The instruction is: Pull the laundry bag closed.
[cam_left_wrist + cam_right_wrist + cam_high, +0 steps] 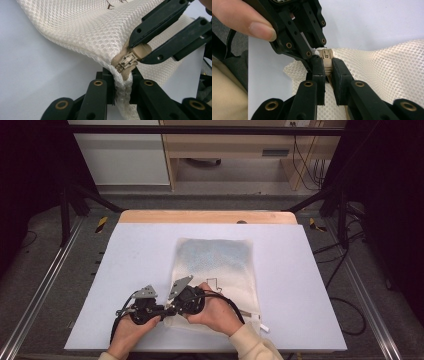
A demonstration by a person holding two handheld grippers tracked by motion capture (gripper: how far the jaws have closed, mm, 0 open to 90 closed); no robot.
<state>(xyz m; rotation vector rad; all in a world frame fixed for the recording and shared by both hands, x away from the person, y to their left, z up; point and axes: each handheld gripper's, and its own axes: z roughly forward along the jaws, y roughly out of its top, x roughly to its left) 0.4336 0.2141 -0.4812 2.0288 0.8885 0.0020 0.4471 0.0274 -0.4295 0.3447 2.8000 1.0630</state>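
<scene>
Setting: pale grey table point(135, 250), workshop floor beyond.
Bag: cream mesh laundry bag point(215, 265), table centre toward 5 o'clock.
Left gripper point(122, 82): clamped on the bag's corner seam, anchoring it.
Right gripper point(327, 67): pinching the zipper pull point(326, 55), seemingly ready to slide it.

Bright even light, soft shadows, sharp

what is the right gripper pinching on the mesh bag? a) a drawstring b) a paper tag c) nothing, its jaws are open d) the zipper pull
d: in the right gripper view the right gripper has its jaws shut on the tan zipper pull at the corner of the mesh bag, while the left gripper clamps the bag's edge just beside it.
</scene>
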